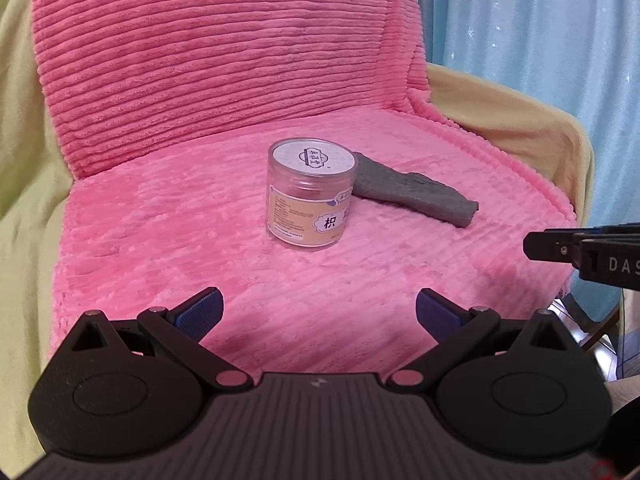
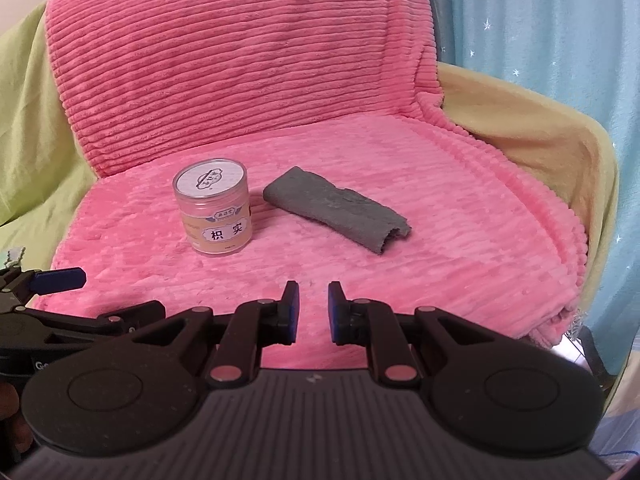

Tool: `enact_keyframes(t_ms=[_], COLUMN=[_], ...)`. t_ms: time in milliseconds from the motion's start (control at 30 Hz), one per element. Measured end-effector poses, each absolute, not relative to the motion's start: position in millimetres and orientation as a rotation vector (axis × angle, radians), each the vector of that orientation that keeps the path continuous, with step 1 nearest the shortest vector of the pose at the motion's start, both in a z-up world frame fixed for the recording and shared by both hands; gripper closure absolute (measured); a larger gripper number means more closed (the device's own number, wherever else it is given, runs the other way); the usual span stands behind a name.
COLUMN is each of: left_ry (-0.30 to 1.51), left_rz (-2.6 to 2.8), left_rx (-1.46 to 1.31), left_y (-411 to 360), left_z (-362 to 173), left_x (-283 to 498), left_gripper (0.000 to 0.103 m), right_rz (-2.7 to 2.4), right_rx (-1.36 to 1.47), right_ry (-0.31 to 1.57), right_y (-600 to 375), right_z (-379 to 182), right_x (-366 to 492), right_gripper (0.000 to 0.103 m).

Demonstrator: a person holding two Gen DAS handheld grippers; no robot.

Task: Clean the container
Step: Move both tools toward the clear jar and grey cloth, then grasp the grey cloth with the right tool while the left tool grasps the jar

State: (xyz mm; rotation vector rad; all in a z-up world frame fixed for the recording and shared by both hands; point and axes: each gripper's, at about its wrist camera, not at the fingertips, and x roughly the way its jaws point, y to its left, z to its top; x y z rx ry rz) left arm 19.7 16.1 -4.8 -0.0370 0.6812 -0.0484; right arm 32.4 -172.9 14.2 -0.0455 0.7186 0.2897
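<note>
**Jar upright on the pink blanket, both grippers hanging back**

The clear plastic jar [image 1: 311, 192] [image 2: 213, 207] stands upright on the seat of an armchair covered by a ribbed pink blanket [image 1: 200, 80] [image 2: 240, 60]. Its white lid is on, and a tan label with Chinese characters wraps the body (the inside looks pinkish through the wall). Just to the jar's right lies a folded grey cloth [image 1: 416, 194] [image 2: 340, 210]; the right wrist view shows a small gap between them, while in the left wrist view the cloth's end passes behind the jar.

Nearer the cameras than the jar, the left gripper [image 1: 319, 312] [image 2: 60, 280] hovers with its jaws spread wide and nothing between them. The right gripper [image 2: 313, 312] [image 1: 580, 252] hovers in front of and to the right of the jar, its jaws drawn to a narrow gap, also empty.

Behind the jar the blanket climbs the chair back. Yellow-green fabric [image 1: 24, 200] [image 2: 24, 120] shows at the chair's sides, and a blue star-printed curtain [image 1: 540, 40] [image 2: 540, 20] hangs to the right.
</note>
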Motion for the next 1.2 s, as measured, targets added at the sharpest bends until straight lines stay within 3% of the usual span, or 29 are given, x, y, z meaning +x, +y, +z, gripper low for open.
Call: enact_keyframes(t_ms=[667, 1200], left_ry=[0.661, 0.616], left_rz=[-0.051, -0.194], left_rx=[0.019, 0.205], left_y=[15.9, 10.9], left_z=[-29.3, -68.6], left_x=[67.1, 143.9], left_gripper=[0.000, 0.000], right_rz=[0.355, 0.436], right_rx=[-0.118, -0.625], right_ry=[0.686, 0.573], right_y=[-173.4, -116.7], right_z=[-4.1, -49.5], right_x=[68.0, 143.5], right_gripper=[0.091, 0.093])
